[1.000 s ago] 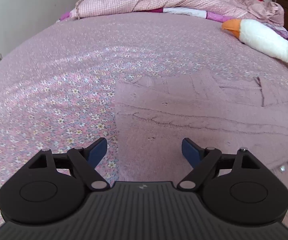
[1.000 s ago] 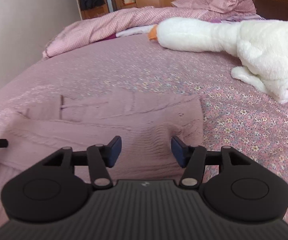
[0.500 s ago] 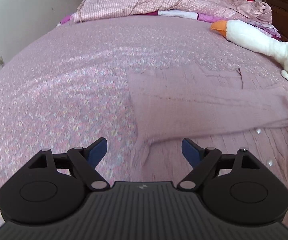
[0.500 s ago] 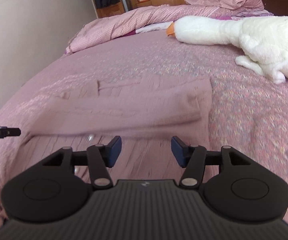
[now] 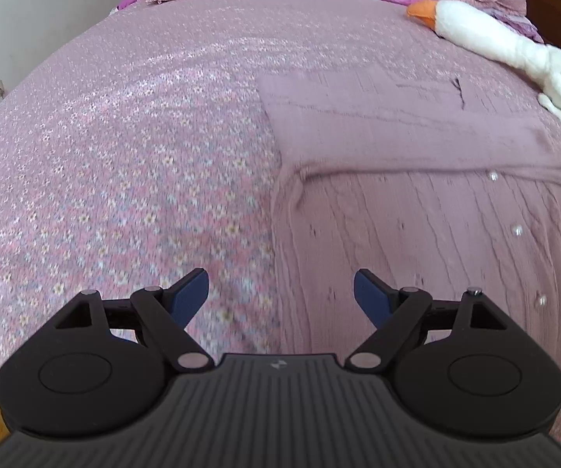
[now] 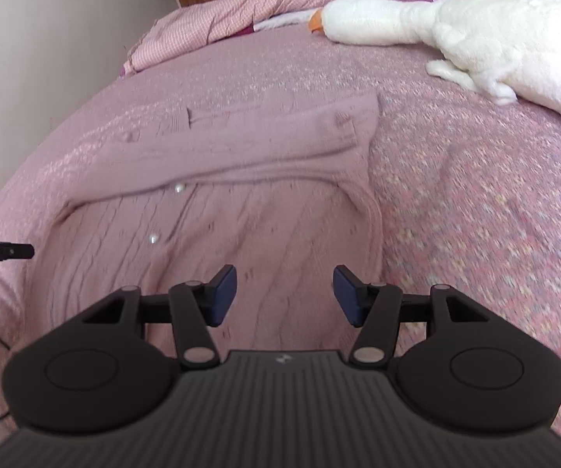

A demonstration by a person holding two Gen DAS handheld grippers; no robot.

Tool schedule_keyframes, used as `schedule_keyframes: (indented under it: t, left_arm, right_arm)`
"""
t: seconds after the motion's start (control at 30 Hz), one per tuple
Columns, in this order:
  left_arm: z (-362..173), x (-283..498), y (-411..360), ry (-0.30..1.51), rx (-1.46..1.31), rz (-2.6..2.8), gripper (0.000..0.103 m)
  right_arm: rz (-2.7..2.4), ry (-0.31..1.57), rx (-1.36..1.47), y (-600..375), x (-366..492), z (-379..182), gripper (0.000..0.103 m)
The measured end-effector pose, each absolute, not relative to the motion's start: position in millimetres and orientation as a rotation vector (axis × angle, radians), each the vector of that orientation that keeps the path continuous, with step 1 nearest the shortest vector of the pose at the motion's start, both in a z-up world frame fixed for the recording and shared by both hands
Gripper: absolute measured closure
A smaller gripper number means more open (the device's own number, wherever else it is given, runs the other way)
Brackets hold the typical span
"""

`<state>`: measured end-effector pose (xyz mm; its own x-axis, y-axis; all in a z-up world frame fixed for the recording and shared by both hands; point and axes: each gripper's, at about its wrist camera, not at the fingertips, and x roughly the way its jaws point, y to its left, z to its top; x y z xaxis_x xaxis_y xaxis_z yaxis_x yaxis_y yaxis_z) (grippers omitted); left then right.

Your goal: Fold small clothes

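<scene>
On bed (image 5: pixel 124 148): half-folded cardigan (image 5: pixel 417 214)

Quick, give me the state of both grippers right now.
Left gripper: jaws open, holding nothing, above the pink cardigan's left edge.
Right gripper: jaws open, holding nothing, above the cardigan.

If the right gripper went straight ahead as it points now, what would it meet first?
Probably the pink knitted cardigan lying flat on the floral bedspread: the open right gripper points over its buttoned front towards the folded-over sleeve. Depth is uncertain.
</scene>
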<state>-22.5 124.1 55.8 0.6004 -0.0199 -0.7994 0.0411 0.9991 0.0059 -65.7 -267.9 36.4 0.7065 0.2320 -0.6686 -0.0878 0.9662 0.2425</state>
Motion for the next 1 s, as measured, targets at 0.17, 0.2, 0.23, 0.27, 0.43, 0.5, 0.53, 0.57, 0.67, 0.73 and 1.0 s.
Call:
schedule_keyframes:
  t: [0.17,0.2,0.23,0.27,0.43,0.5,0.53,0.57,0.67,0.73,1.0]
  left_arm:
    - [49.3,-37.7,124.3,0.961,0.021,-0.057,0.016]
    - [47.4,-40.0,124.3,0.969,0.018,-0.061,0.016]
    - [45.4,-42.1,124.4,0.978,0.015,-0.064,0.016]
    - [43.6,-42.7,123.9,0.987,0.01,-0.07,0.016]
    - [32.6,-49.8,121.9,1.034,-0.023,-0.115,0.016]
    - [28.3,-51.8,121.0,1.052,-0.042,-0.144,0.016]
    - [26.0,-52.9,120.4,1.06,-0.052,-0.16,0.016]
    - [23.8,-54.0,119.6,1.067,-0.059,-0.172,0.016]
    - [17.2,-54.9,115.0,1.078,-0.063,-0.204,0.018]
    - [13.0,-55.4,112.9,1.086,-0.062,-0.217,0.02]
    - [1.0,-54.3,103.1,1.085,-0.003,-0.243,0.025]
  right_arm:
    - [0.167,0.805,0.204,-275.4,-80.6,30.8,0.046]
    - [0.164,0.814,0.203,-276.5,-83.2,29.3,0.046]
    - [0.161,0.824,0.202,-277.5,-85.3,28.0,0.046]
    - [0.159,0.834,0.202,-278.4,-88.0,26.5,0.046]
    - [0.182,0.893,0.224,-282.6,-100.6,18.2,0.046]
    - [0.194,0.916,0.241,-283.0,-103.6,13.7,0.046]
    - [0.203,0.926,0.248,-281.9,-105.0,11.5,0.045]
    - [0.215,0.938,0.256,-281.4,-105.3,9.0,0.045]
    - [0.258,0.977,0.288,-277.8,-103.8,1.2,0.044]
    - [0.287,1.004,0.296,-273.1,-102.4,-5.0,0.044]
    - [0.333,1.016,0.278,-260.8,-95.8,-18.5,0.043]
